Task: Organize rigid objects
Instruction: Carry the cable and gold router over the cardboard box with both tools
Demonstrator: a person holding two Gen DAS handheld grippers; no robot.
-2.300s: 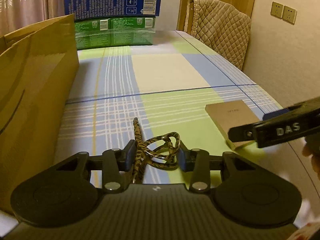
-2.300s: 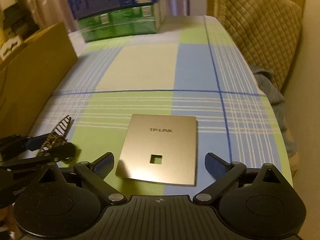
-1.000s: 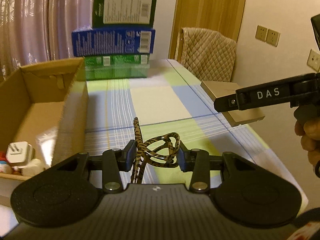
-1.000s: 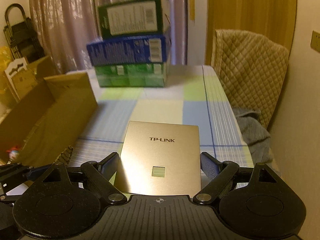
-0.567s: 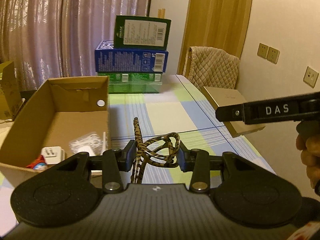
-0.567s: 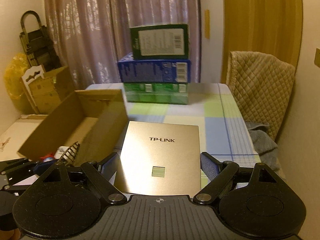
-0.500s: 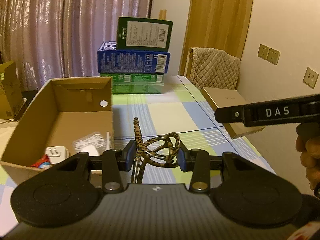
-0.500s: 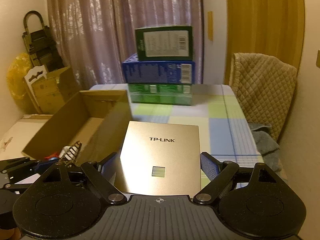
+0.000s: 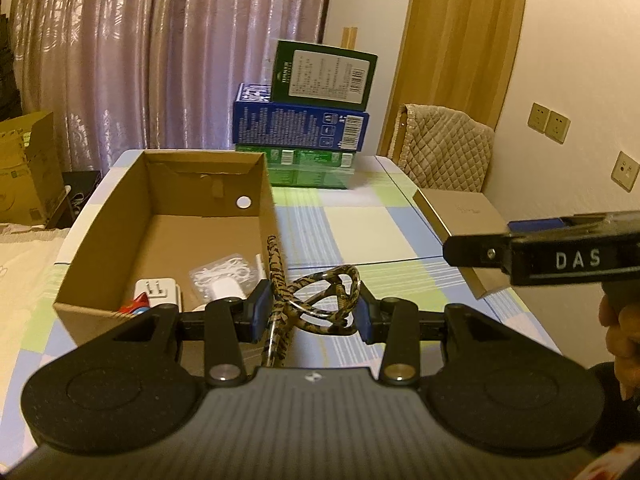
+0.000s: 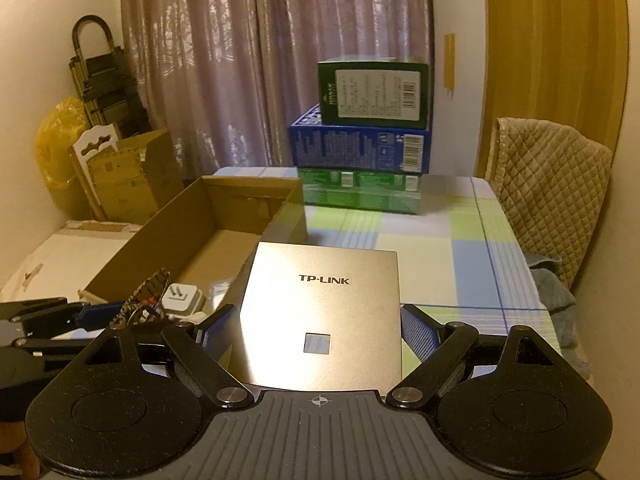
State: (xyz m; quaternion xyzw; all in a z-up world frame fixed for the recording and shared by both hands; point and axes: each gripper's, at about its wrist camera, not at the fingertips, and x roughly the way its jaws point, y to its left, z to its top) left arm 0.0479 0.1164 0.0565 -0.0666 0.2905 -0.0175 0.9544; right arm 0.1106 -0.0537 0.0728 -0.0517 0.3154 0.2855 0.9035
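"TP-LINK" is printed in dark letters on the lid of the flat gold box (image 10: 322,312), above a small square window. The box is clamped by its two sides between the blue pads of the right claw (image 10: 320,338), which is spread wide around it, and is held in the air above the checked worktop (image 10: 460,240). From the left wrist view the same box (image 9: 460,220) is seen edge-on, its lid marking too faint to be read, and "DAS" is read in white on the black finger of the right claw (image 9: 560,248); part of a hand (image 9: 620,332) is cut off at the right edge.

The left claw (image 9: 310,310) is pressed nearly together on a tiger-striped hair clip (image 9: 316,300), pinched between the blue pads; the clip's lower end is hidden behind the claw body. It is carried just beside the near right corner of the open cardboard box (image 9: 120,208).

Inside that box a white plug adapter (image 9: 158,290), a clear packet with something white (image 9: 226,276) and a red item, mostly hidden by the front wall, are seen.

At the far end of the worktop stacked cartons (image 10: 362,152) are stood: green at the bottom, blue above, dark green on top. Barcodes and blocks of small print are shown on them, but the print is too small to be read.
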